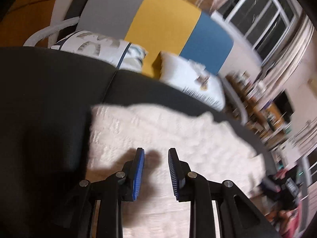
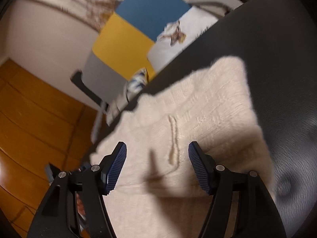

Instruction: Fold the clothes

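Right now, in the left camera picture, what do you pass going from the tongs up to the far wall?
Left tongs → cream knitted garment → dark bed cover → white pillows → grey, yellow and blue headboard.

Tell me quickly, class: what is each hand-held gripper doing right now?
Left hand-held gripper: open, holding nothing, above the cream sweater.
Right hand-held gripper: open, holding nothing.

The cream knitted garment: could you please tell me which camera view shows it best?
The right wrist view shows the cream knitted garment best: its knit ribbing, a raised seam and its far corner on the dark bed cover are readable. The left wrist view shows the same garment blurrier, with its far edge visible but little texture.
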Demonstrator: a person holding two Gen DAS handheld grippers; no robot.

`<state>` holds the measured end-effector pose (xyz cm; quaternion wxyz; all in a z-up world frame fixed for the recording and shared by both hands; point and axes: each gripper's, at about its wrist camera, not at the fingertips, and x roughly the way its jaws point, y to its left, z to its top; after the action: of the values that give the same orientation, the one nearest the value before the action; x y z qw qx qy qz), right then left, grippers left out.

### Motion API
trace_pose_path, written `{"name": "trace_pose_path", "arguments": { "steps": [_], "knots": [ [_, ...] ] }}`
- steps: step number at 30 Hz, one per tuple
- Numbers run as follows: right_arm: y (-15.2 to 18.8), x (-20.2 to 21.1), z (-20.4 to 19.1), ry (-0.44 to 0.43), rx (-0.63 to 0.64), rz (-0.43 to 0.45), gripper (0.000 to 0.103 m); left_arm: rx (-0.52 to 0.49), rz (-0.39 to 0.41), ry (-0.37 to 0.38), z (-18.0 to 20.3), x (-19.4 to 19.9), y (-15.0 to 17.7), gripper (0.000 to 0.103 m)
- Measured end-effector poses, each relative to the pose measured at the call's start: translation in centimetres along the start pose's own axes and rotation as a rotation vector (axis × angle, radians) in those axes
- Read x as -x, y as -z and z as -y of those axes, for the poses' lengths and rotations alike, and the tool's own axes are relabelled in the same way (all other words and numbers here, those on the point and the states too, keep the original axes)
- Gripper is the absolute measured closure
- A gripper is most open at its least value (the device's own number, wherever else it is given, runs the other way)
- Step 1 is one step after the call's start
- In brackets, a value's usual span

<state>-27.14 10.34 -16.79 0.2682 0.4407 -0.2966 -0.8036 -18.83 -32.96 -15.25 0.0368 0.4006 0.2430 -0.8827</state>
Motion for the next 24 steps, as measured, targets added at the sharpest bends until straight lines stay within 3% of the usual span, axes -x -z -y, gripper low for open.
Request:
{"name": "trace_pose_path", "arguments": {
  "steps": [2, 3, 4, 5, 8, 10, 11, 16, 21, 24],
  "knots": [
    [0.3, -0.6, -0.7, 0.040, 0.071, -0.012, 0.036, -0.028, 0.014, -0.009, 0.1, -0.1, 0.8, 0.079],
    [0.5, -0.9, -1.5, 0.076, 0.126, -0.019, 0.041, -0.044, 0.019, -0.013, 0.1, 0.0, 1.2, 0.079],
    [0.7, -1.1, -2.0, 0.121, 0.169, -0.035, 0.074, -0.060, 0.019, -0.018, 0.3, 0.1, 1.3, 0.079],
    [0.9, -1.3, -2.3, 0.169, 0.205, -0.053, 0.096, -0.066, 0.020, -0.020, 0.4, 0.3, 1.3, 0.079],
    [1.2, -1.7, -3.8, 0.245, 0.303, -0.067, 0.096, -0.095, 0.039, -0.037, 0.5, 0.9, 1.1, 0.079],
    [1.2, -0.8, -5.7, 0.265, 0.371, -0.022, 0.096, -0.084, 0.015, -0.094, -0.2, 0.4, 1.0, 0.079],
    [1.1, -0.2, -6.6, 0.273, 0.405, 0.004, 0.096, -0.066, 0.005, -0.082, -0.7, 0.1, 1.1, 0.079],
    [1.8, -3.2, -4.7, 0.440, 0.454, -0.090, 0.095, -0.100, 0.003, -0.099, -0.4, 0.4, 1.4, 0.079],
    [2.6, -2.7, -6.1, 0.518, 0.523, -0.028, 0.088, -0.096, 0.034, -0.056, 0.4, 1.9, 0.4, 0.079],
    [2.8, -1.7, -7.9, 0.608, 0.613, 0.041, 0.079, -0.130, 0.064, -0.055, 1.5, 2.3, -0.9, 0.079]
  ]
}}
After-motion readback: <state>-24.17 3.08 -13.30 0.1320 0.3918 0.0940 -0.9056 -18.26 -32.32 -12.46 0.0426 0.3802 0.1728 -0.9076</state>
